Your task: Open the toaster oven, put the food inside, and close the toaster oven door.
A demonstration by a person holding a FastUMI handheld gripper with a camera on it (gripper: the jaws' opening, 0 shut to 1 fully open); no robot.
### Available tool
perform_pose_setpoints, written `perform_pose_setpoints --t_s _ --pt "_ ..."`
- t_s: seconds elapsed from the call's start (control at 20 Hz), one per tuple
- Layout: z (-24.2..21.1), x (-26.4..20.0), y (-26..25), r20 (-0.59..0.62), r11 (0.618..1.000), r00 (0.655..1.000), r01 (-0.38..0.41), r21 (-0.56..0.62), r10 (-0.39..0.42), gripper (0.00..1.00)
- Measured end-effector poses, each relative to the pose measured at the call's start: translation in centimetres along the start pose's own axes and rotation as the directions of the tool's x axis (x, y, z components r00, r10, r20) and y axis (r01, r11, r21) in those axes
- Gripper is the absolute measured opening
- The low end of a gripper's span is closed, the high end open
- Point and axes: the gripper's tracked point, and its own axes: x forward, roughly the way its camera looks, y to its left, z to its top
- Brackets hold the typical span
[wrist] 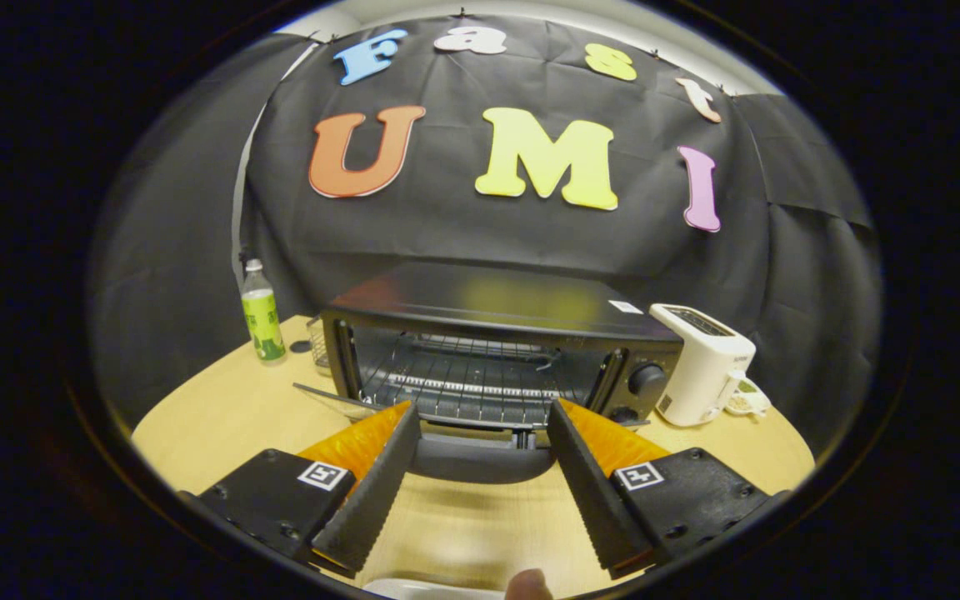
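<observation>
Wide-apart ribbed jaws before boxy toaster oven [488, 333]

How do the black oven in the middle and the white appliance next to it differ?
The toaster oven is black, wide and low, its door dropped open, showing wire racks; the toaster is white, narrow, upright, with slots on top. Both stand on the wooden table, beyond the open gripper, which holds nothing.

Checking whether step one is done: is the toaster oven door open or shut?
Open: the toaster oven door hangs down, baring the rack. The gripper is open.
</observation>
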Motion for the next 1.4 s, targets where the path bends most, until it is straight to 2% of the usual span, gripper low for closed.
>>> perform_pose_setpoints --t_s 0.35,0.65,1.05,1.2,1.4 --pt "-5.0 -1.6 0.6 -0.136 0.996 0.989 -0.071 -0.051 0.064 1.00" --pt "-8.2 -2.5 1.0 -0.259 0.993 0.958 -0.115 0.040 0.121 1.00" --pt "-6.0 -4.3 -0.3 -0.187 0.992 0.975 -0.111 0.059 0.120 1.00" --pt "-4.7 -6.6 -0.3 -0.132 0.987 0.979 -0.145 0.068 0.153 1.00" --pt "-3.3 -11.1 -1.2 -0.018 0.987 0.988 -0.150 0.064 0.152 1.00"
